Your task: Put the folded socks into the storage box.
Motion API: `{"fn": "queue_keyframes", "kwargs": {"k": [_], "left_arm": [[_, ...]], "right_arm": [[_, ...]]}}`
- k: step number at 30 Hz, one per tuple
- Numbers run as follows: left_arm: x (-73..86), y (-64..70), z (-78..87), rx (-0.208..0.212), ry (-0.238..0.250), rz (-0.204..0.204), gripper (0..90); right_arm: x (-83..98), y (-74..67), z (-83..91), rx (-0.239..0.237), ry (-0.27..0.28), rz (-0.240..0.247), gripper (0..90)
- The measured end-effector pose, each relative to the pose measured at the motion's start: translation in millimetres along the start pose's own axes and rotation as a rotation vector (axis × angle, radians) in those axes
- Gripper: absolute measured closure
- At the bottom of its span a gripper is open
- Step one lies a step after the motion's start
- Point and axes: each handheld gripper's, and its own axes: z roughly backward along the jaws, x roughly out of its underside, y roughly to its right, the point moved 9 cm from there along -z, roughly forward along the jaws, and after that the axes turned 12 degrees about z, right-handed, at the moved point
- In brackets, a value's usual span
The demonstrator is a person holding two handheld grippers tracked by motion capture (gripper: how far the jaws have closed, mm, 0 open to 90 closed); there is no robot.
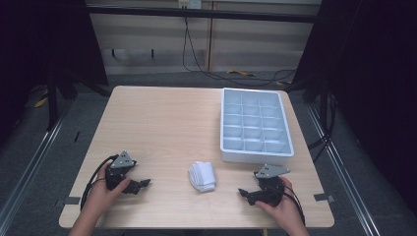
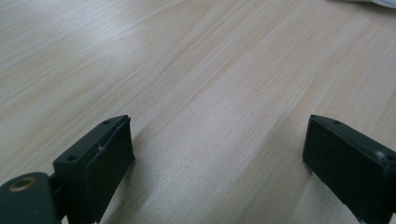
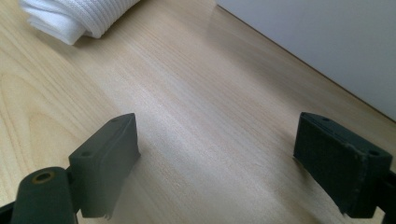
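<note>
Your left gripper (image 1: 142, 184) at 8 o'clock, jaws apart, right gripper (image 1: 244, 193) at 4, jaws apart, cloth (image 1: 202, 176) between, tray (image 1: 255, 156) at 2.

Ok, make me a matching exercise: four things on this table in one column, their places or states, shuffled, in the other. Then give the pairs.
Things:
1. left gripper
2. right gripper
3. folded white cloth
4. grey compartment tray

Places or states:
A. far right part of the table, cells empty
B. near left, jaws open over bare wood
C. lying between the two grippers
D. near right, just in front of the tray, jaws open

Pairs: 1-B, 2-D, 3-C, 4-A
</note>
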Motion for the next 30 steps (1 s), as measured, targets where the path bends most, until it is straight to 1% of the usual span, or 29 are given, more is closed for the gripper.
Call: {"fn": "queue_keyframes", "kwargs": {"k": [6, 10, 11, 12, 13, 14, 15, 17, 18, 19, 20, 21, 22, 23, 24, 25, 26, 27, 29, 30], "left_arm": [[0.2, 0.0, 0.1, 0.0, -0.001, -0.001, 8.2], [0.8, 0.8, 0.5, 0.002, -0.003, 0.002, 8.3], [0.7, 0.7, 0.8, -0.001, 0.0, -0.002, 8.6], [1.2, 1.9, 0.8, 0.004, 0.001, 0.006, 8.6], [1.1, 1.9, 0.8, 0.004, 0.002, 0.004, 8.6], [1.2, 2.1, 0.8, 0.005, 0.003, 0.005, 8.6], [1.2, 2.0, 0.8, 0.005, 0.003, 0.005, 8.6], [1.2, 2.0, 0.9, 0.006, 0.001, 0.004, 8.6], [1.2, 1.5, 1.1, 0.004, 0.0, 0.0, 8.4], [1.2, 1.5, 1.1, 0.004, 0.0, 0.0, 8.4], [1.2, 2.1, 0.8, 0.007, 0.001, 0.005, 8.4], [1.2, 1.6, 1.0, 0.004, 0.0, 0.0, 8.4], [1.1, 1.6, 0.9, 0.004, 0.001, 0.0, 8.4], [1.3, 2.1, 0.9, 0.007, 0.0, 0.006, 8.4], [1.2, 2.1, 0.8, 0.007, 0.001, 0.005, 8.4], [1.2, 2.0, 0.9, 0.007, 0.0, 0.004, 8.4], [1.2, 2.0, 0.8, 0.007, 0.001, 0.004, 8.4], [1.1, 1.5, 1.0, 0.004, 0.001, -0.001, 8.4], [1.2, 1.7, 1.0, 0.005, -0.001, 0.001, 8.3], [1.1, 1.7, 0.9, 0.007, 0.0, 0.0, 8.2]], "right_arm": [[0.0, 0.1, 0.1, 0.0, 0.002, 0.004, 13.9], [0.2, 0.2, 0.5, 0.003, 0.002, -0.008, 14.5], [0.1, 0.1, 0.6, 0.004, 0.002, -0.015, 14.5], [-0.3, -0.2, 1.4, 0.005, -0.025, -0.019, 16.7], [-0.3, -0.2, 1.4, 0.005, -0.025, -0.019, 16.7], [-1.9, -1.0, 3.4, -0.005, -0.051, -0.034, 21.7], [-1.9, -1.0, 3.4, -0.005, -0.051, -0.034, 21.7], [-5.2, -3.6, 4.6, -0.038, -0.065, -0.069, 23.6], [-9.1, -5.3, 5.4, -0.05, -0.093, -0.066, 24.6], [-9.1, -5.3, 5.4, -0.05, -0.093, -0.066, 24.6], [-11.7, -6.1, 5.9, -0.049, -0.107, -0.065, 26.2], [-14.1, -6.5, 7.1, -0.046, -0.127, -0.064, 27.6], [-19.8, -9.8, 8.5, -0.074, -0.164, -0.087, 27.8], [-19.8, -9.8, 8.5, -0.074, -0.164, -0.087, 27.8], [-25.3, -14.3, 9.3, -0.113, -0.218, -0.082, 28.8], [-25.3, -14.3, 9.3, -0.113, -0.218, -0.082, 28.8], [-27.3, -16.0, 9.2, -0.132, -0.251, -0.064, 29.0], [-29.9, -16.2, 8.9, -0.134, -0.273, -0.046, 29.1], [-37.2, -16.4, 7.9, -0.146, -0.288, -0.029, 29.2], [-46.0, -17.3, 6.9, -0.15, -0.286, -0.022, 29.1]]}}
